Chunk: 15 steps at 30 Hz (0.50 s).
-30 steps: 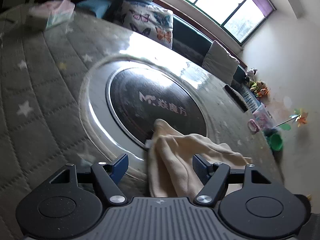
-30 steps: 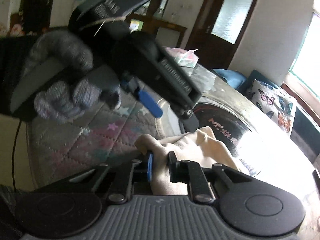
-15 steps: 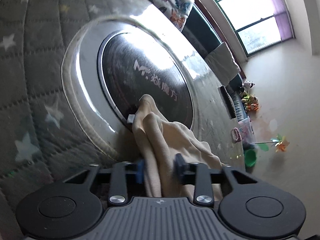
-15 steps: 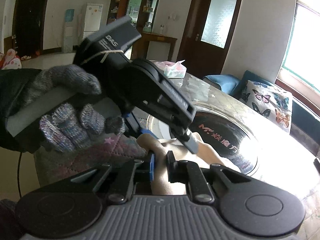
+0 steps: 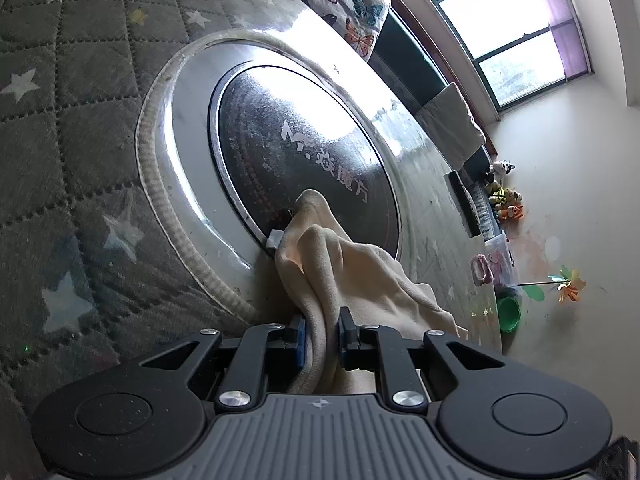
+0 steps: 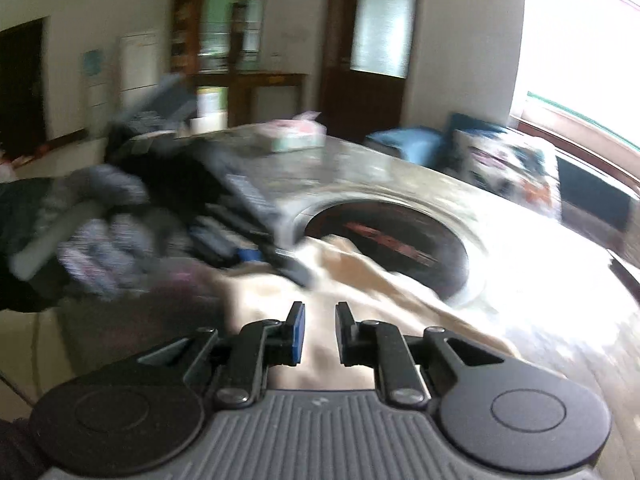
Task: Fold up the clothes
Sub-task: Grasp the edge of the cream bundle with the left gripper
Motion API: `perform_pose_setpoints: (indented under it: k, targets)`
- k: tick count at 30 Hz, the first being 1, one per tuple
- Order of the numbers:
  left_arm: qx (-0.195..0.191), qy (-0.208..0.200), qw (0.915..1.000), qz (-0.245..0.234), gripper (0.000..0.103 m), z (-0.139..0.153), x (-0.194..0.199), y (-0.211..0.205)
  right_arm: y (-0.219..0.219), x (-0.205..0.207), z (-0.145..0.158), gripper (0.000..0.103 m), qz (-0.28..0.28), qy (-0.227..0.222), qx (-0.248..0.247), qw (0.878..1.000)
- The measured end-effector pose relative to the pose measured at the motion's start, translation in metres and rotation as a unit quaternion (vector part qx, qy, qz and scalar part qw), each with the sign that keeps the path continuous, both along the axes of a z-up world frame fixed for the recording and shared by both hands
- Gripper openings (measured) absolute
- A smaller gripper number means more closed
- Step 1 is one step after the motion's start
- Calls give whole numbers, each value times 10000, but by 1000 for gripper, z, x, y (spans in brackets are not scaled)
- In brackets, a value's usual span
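Grip check first: my left gripper (image 5: 322,334) has just been closing and now pinches a fold of the cream garment (image 5: 360,272); right gripper (image 6: 318,332) looks clamped on it too, though blur hides contact. I'd lift both evenly, keeping tension. Cloth trails forward onto the round table insert (image 5: 188,152).

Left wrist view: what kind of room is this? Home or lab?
Most likely a home living or dining room. A round table under a quilted star cover carries an inset hotpot-style cooktop, a butterfly-print cushion sits on a window bench, and stuffed toys lie on the floor.
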<state>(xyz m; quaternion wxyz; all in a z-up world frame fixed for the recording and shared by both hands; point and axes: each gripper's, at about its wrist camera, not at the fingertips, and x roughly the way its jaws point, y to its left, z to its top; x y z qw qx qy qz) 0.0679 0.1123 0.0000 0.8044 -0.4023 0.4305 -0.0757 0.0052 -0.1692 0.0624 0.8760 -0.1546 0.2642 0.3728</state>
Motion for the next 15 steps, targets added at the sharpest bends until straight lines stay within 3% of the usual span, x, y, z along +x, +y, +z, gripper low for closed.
perform_pose_setpoints:
  k: [7,12,15]
  targets:
    - [57,-39,10000,-39,17,0,-1,0,-62,39,-24,14,-1409,343,86,9894]
    - [118,-46,9999,-62,17,1,0,0,-93,54,-38,21,-1810,608,394,9808]
    - [124,-45,9999,-65,17,1,0,0,-98,53,-36,22,-1945,512,612,9777]
